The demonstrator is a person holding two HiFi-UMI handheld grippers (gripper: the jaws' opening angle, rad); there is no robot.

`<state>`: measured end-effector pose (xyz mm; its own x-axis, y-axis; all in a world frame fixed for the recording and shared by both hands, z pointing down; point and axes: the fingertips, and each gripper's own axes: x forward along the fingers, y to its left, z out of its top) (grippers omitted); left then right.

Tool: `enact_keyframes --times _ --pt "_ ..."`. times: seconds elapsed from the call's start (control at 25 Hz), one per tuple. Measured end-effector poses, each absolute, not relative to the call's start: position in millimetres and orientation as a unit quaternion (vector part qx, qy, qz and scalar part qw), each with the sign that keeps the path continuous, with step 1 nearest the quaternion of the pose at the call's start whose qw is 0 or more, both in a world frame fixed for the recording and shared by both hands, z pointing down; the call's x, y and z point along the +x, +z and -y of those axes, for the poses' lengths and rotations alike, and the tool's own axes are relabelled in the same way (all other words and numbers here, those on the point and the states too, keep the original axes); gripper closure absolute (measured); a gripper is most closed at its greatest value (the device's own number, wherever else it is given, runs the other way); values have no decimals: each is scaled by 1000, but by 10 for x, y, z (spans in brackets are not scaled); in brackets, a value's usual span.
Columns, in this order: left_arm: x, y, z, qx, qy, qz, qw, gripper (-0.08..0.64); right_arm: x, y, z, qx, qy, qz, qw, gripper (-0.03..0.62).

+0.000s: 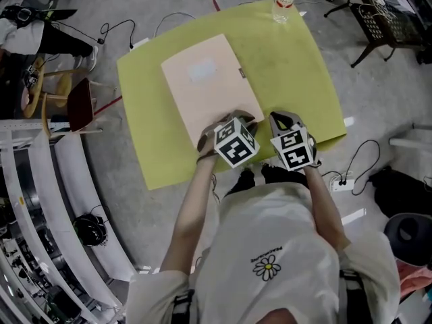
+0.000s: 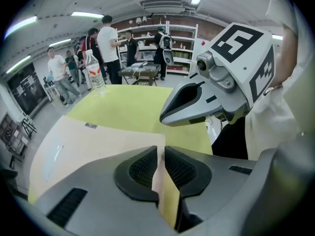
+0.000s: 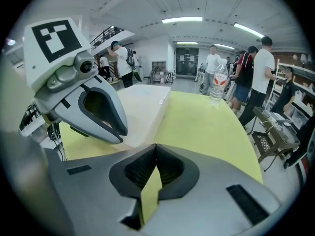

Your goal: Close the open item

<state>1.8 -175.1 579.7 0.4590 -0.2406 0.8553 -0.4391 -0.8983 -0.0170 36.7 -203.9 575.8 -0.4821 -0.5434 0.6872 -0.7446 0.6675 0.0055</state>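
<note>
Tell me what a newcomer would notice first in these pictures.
A yellow-green table fills the middle of the head view, with a pale folder lying flat and shut on it. At its near edge are two grippers with black-and-white marker cubes: the left gripper over the folder's near corner, the right gripper over bare table. A water bottle stands at the far edge.

You had a water bottle [image 1: 283, 1] standing upright at the far corner of the yellow-green surface [image 1: 304, 79]. Black headphones [image 1: 90, 229] lay low at your left, and a white power strip [image 1: 342, 182] lay on the floor [image 1: 385, 100] at your right.
</note>
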Motion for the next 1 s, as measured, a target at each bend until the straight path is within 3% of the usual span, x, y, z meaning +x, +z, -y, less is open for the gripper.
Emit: enact_keyframes --times 0.32,0.72,1.0 --pt "8 5784 1745 850 481 200 80 497 551 5609 2074 410 174 841 307 580" --pt "36 5745 1722 864 437 175 177 434 582 5400 2101 422 203 847 252 580" --pt "55 5760 1737 860 445 188 164 441 285 5139 2410 381 164 880 233 580"
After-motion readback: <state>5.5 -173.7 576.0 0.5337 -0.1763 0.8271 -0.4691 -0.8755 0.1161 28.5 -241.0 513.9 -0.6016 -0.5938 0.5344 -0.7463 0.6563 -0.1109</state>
